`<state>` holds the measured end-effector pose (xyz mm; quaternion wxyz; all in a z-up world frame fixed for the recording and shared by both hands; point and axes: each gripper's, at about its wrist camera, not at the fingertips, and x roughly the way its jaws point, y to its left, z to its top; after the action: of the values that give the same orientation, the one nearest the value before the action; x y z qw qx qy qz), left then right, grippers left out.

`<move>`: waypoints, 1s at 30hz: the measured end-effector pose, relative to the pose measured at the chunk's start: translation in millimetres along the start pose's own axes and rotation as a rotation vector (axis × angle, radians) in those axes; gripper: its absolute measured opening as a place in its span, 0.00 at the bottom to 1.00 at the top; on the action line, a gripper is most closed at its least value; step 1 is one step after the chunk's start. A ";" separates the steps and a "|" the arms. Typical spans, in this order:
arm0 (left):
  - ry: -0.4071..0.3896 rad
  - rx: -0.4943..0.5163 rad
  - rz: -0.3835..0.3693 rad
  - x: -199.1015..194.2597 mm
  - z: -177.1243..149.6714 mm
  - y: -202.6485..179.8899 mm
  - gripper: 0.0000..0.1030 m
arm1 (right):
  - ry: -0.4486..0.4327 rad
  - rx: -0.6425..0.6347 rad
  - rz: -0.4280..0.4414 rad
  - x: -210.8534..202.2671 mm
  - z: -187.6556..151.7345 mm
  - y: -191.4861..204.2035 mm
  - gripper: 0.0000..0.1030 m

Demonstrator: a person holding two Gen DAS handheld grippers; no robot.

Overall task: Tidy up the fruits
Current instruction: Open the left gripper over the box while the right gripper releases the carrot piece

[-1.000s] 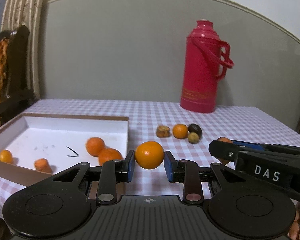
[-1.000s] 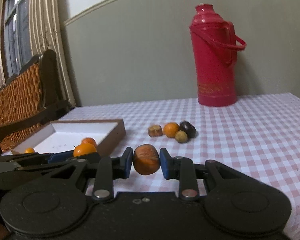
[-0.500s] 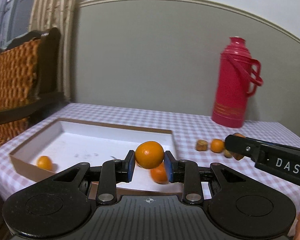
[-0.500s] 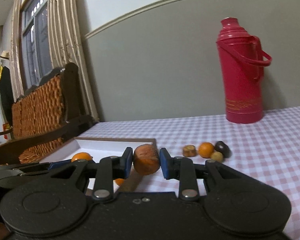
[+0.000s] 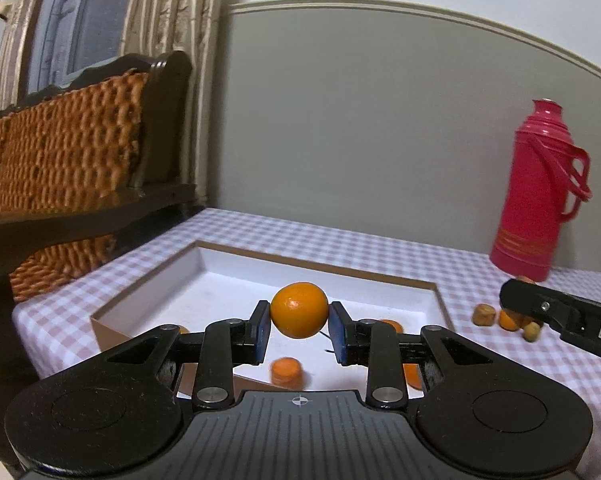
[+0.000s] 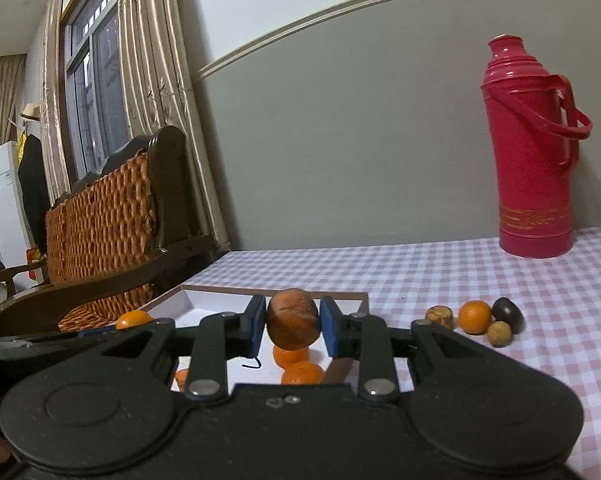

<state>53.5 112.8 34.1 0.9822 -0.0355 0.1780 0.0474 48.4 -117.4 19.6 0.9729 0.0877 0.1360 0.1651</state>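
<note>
My left gripper (image 5: 299, 330) is shut on a round orange (image 5: 299, 309), held in the air above the shallow white box (image 5: 228, 286) on the checked table. Inside the box lie several small orange fruits, one a blurred piece (image 5: 286, 371) just below my pads. My right gripper (image 6: 292, 326) is shut on a brownish-orange wrinkled fruit (image 6: 292, 323), hanging over the box's right part (image 6: 340, 296). Two oranges (image 6: 291, 355) lie in the box under it. The right gripper's finger (image 5: 556, 314) reaches in from the right in the left wrist view.
A tall red thermos (image 6: 534, 152) stands at the back right of the table. A small cluster of loose fruits (image 6: 475, 317) lies on the cloth right of the box: a brown chunk, an orange, a dark one, a tan one. A wicker chair (image 5: 72, 152) stands left of the table.
Both grippers have swung left with their fruits, from beside the box to over it. The thermos and loose fruits slid to the right in both views.
</note>
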 end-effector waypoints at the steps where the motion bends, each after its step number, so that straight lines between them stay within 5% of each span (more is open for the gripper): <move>1: -0.002 -0.004 0.007 1.4 0.9 2.9 0.31 | 0.000 -0.001 0.002 1.9 0.1 1.1 0.20; 30: 0.089 -0.089 0.179 78.7 9.6 65.0 0.31 | 0.109 0.001 0.016 88.1 1.5 17.9 0.20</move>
<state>123.3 184.5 11.9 0.9626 -0.0652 0.2216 0.1413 123.6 -70.5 4.1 0.9627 0.0799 0.1882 0.1773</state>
